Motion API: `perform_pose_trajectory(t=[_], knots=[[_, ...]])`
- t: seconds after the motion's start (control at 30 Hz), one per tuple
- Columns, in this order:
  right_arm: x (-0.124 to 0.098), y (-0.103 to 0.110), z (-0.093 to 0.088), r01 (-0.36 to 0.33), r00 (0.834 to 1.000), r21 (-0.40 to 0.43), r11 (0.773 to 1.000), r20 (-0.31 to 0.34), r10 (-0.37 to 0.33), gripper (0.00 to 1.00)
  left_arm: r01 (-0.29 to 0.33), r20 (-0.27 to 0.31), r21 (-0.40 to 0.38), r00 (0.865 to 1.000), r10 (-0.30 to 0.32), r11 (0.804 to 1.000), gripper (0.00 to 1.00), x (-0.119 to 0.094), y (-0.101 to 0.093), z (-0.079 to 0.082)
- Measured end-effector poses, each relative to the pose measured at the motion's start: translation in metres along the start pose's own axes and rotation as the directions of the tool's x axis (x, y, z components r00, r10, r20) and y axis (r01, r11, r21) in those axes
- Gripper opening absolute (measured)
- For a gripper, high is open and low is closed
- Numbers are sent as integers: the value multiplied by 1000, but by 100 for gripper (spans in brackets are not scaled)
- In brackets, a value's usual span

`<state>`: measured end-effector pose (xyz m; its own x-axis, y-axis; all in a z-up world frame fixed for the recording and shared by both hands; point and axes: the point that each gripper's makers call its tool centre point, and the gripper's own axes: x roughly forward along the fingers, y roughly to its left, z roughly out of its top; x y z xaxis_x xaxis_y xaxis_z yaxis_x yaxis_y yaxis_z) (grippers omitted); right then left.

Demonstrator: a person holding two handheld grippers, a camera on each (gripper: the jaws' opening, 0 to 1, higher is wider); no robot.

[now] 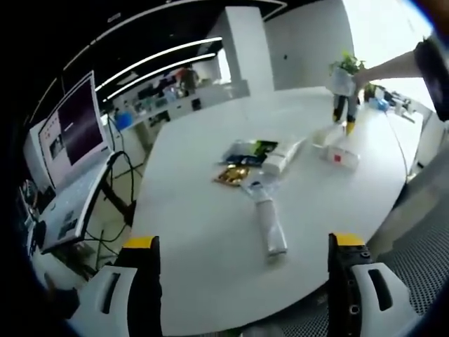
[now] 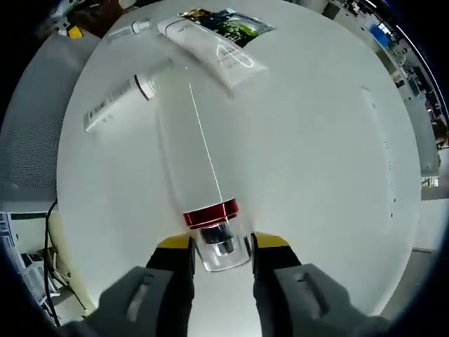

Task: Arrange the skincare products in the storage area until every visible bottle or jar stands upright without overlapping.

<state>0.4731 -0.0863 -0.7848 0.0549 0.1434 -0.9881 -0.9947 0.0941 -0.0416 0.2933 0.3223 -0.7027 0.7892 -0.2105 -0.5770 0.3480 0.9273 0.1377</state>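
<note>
One bottle: frosted white, red-banded (image 2: 200,175), clamped at its cap by right gripper (image 2: 222,247).
Left gripper (image 1: 242,246): jaws wide, holding nothing.
Nearby: white tube (image 2: 214,48), white round table (image 2: 316,161).

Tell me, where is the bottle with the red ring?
The bottle with the red ring is in the right gripper view, its cap end pinched between the right gripper fingers above the white table, pointing toward the white tube.

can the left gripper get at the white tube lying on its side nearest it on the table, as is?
Probably yes. The left gripper is open and holds nothing, and the lying white tube sits ahead between its jaws' line on the white round table, with bare tabletop in front of it.
</note>
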Motion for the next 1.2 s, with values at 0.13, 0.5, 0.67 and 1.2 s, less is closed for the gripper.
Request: perform_pose_trajectory(t=[0.13,0.5,0.67,1.2], knots=[[1,1,1,-18,1000,-15,1000,8,19,33,12,10,-9,1000,-12,1000,97,-1,-2,7],[1,2,-1,-29,1000,-31,999,4,29,30,101,14,71,995,-103,992,97,14,-27,33],[0,10,-3,-44,998,-55,998,-37,42,27,125,31,84,991,-128,989,97,21,-36,46],[-21,34,-1,-22,995,55,998,-91,27,25,191,-9,162,981,-192,968,83,32,-52,47]])
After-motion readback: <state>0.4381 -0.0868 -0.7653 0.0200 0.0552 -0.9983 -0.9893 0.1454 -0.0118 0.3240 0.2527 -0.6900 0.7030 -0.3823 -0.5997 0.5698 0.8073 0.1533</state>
